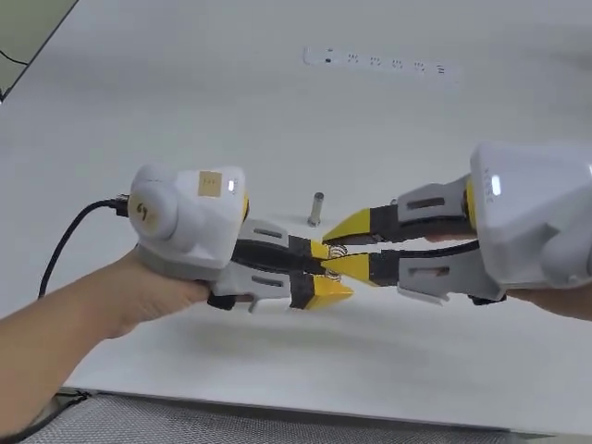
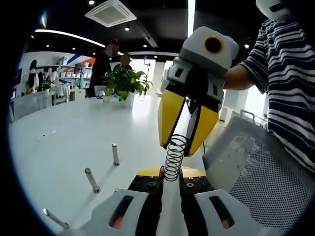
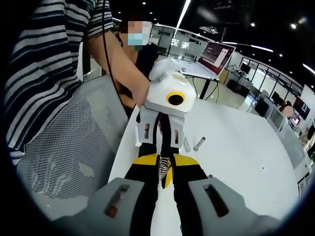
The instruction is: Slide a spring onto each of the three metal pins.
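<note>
One steel spring [image 2: 173, 157] spans the gap between both grippers, which meet tip to tip above the white table [image 1: 185, 120]. My left gripper [image 2: 171, 173] is shut on its lower end. My right gripper [image 2: 178, 147] faces it, yellow fingers closed on the upper end. In the head view the spring [image 1: 335, 251] sits between the left gripper [image 1: 331, 271] and right gripper [image 1: 326, 255]. Three metal pins stand on the table: [image 2: 115, 154], [image 2: 91, 180], [image 2: 54, 219]. One pin [image 1: 316, 209] rises just behind the tips. Another spring [image 3: 187, 144] lies beside a pin [image 3: 199, 143].
A power strip [image 1: 381, 63] lies at the far side of the table. A black cable [image 1: 69, 240] trails from the left gripper. A mesh chair [image 2: 256, 167] stands at the table's near edge. A potted plant [image 2: 123, 81] and people stand far off.
</note>
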